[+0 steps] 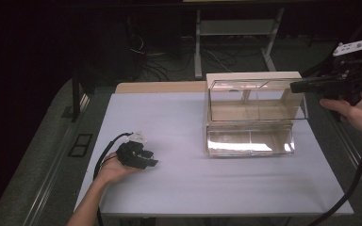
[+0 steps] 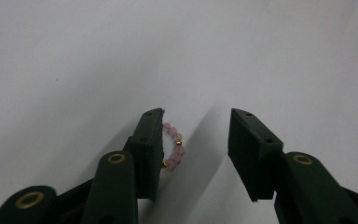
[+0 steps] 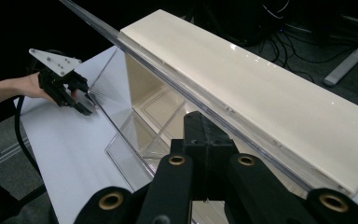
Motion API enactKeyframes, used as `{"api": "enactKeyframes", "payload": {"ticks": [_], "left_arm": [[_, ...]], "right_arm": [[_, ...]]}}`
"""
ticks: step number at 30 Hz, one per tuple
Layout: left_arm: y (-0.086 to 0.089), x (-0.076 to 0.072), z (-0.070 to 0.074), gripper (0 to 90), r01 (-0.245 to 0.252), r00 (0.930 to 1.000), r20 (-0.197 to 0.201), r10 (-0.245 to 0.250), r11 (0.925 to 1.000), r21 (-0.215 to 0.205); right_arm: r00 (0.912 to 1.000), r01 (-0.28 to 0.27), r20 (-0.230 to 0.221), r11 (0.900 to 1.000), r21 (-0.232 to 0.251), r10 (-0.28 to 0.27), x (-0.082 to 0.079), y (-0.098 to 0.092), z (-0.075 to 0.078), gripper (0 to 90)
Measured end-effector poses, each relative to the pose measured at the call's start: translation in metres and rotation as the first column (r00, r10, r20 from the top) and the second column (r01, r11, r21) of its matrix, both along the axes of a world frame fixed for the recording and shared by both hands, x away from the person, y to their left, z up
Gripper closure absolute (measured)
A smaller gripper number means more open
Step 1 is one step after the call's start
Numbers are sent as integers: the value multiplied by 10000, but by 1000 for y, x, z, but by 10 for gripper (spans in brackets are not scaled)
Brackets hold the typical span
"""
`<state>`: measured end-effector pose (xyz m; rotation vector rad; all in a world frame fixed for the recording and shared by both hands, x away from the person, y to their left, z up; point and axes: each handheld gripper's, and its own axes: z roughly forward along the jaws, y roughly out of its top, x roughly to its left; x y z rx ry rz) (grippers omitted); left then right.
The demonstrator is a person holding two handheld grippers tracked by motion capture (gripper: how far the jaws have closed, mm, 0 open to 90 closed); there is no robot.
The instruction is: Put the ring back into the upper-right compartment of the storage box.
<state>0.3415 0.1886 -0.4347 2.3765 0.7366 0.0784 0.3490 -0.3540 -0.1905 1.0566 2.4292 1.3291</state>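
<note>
Pink beads with small gold spacers form a bracelet (image 2: pixel 172 145) lying on the white worktop (image 1: pixel 184 169), near its front left corner. In the left gripper view the bracelet sits between the jaws of the left gripper (image 2: pixel 196 144), hard against the inner face of the jaw on that view's left; part of its loop is hidden behind that jaw. A clear gap separates it from the other jaw. The jaws stand partly open and do not pinch the bracelet. In the high view the left gripper (image 1: pixel 139 155) is low over the worktop, held from below by the left hand (image 1: pixel 111 170).

The right gripper (image 3: pixel 205 140) has its jaws pressed together on the upper edge of a clear lid (image 3: pixel 177 88), raised open on a cream box (image 1: pixel 252 77) with clear walls. The box stands toward the worktop's far right corner. In the high view the right hand (image 1: pixel 358 113) holds this gripper at the box's right end.
</note>
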Motion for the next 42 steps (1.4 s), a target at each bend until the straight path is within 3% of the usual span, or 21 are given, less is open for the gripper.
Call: {"api": "enactKeyframes", "payload": {"ticks": [9,13,18,25,33,42], "left_arm": [[1,0,0,673,-249,9995,206,244,9994,243],[-1,-1,0,747,-328,9981,548,297,9979,567],[2,2,0,853,-670,9976,188,663,9969,422],[3,5,0,868,-973,9949,-229,978,9951,193],[8,7,1,872,-1007,9932,-593,1001,9949,-76],[7,-1,13,873,-915,9950,-445,898,9951,-365]], "right_arm": [[10000,26,-9,10000,27,-26,0,0,0,894],[10000,23,6,10000,51,-23,0,0,0,895],[10000,26,1,10000,37,-26,-1,0,0,895],[10000,5,-14,10000,41,-5,0,1,0,894],[10000,-42,-50,10000,70,42,0,0,0,895],[10000,0,-70,10000,66,0,0,0,0,895]]}}
